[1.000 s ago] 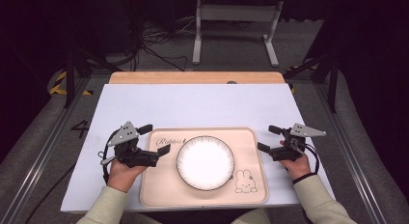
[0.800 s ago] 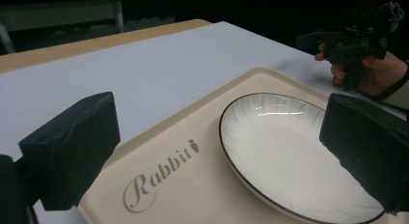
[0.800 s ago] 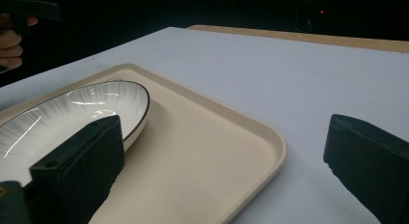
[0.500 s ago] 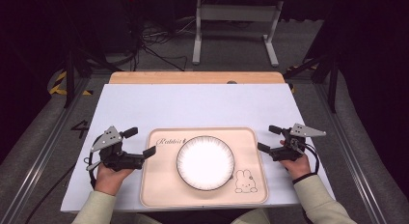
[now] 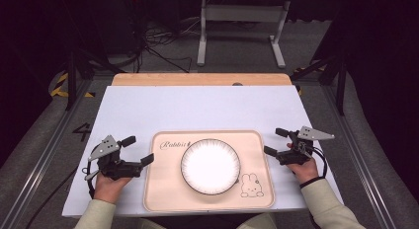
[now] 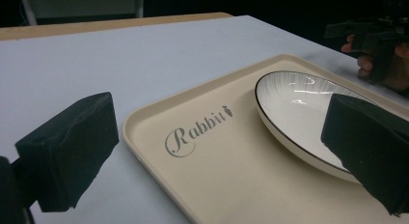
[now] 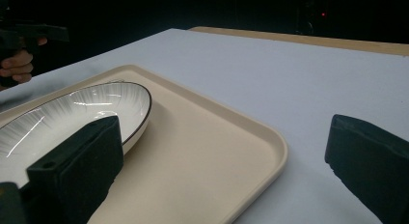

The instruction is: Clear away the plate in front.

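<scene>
We noted a round white plate (image 5: 210, 166) with a thin dark rim and fine ribbed lines running in from the edge; it lay in the middle of a beige tray (image 5: 163, 189), its glaze catching light in both gripper views. The tray carried the word "Rabbit" near its far left corner and a small rabbit drawing near its near right corner. The left gripper (image 5: 137, 150) sat just off the tray's left edge, jaws spread wide and gripping nothing, pointed rightward at the plate (in the left gripper view one jaw stood over the bare table, the other overlapped the plate's near edge). The left hand (image 5: 109, 183) rested low on the table behind it. The right gripper (image 5: 276, 141) sat just off the tray's right edge, jaws likewise spread and empty, aimed leftward, with the right hand (image 5: 300, 169) holding it from behind. Both grippers stood apart from the plate. The tray lay on a pale white table (image 5: 197, 108) with a wooden strip (image 5: 197, 79) along its far side; nothing lay between either gripper and the tray. Beyond the table stood a grey metal frame (image 5: 242, 21) on a dark floor with cables.
</scene>
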Demonstrator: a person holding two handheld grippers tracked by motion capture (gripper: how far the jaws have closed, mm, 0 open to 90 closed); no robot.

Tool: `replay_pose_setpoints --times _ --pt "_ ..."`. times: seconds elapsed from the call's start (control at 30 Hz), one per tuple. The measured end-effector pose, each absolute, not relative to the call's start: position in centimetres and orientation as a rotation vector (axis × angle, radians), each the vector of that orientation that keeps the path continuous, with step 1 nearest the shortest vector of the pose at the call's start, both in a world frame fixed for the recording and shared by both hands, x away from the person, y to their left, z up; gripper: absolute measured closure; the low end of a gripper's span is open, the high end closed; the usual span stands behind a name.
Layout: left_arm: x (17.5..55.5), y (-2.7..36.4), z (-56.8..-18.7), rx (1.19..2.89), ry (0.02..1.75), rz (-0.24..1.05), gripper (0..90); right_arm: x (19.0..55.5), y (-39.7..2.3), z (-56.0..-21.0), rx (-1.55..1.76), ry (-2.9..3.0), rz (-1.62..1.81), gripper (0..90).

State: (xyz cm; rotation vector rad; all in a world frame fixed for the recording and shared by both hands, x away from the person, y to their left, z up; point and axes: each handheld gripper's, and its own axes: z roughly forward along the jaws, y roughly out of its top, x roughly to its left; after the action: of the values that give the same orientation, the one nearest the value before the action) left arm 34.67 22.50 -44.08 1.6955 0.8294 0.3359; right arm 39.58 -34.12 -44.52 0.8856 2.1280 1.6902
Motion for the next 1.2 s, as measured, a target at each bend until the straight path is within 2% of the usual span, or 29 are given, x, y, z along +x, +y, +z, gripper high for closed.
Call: replay_pose_setpoints --times 0.5,0.7,1.0,1.2 --pt "35.5 23.1 -46.5 1.728 0.92 0.221 0.4 39.6 -34.1 -44.5 0.888 2.128 1.699 0.2" --pt "35.4 22.9 -46.6 1.747 0.918 0.229 0.4 39.6 -34.1 -44.5 0.887 2.129 1.701 0.2" --pt "35.4 21.9 -46.8 1.812 0.913 0.307 2.9 39.8 -33.8 -44.7 0.884 2.161 1.686 0.0" --pt "35.4 22.0 -46.8 1.799 0.927 0.3 2.5 39.9 -33.7 -44.9 0.891 2.178 1.675 0.0"
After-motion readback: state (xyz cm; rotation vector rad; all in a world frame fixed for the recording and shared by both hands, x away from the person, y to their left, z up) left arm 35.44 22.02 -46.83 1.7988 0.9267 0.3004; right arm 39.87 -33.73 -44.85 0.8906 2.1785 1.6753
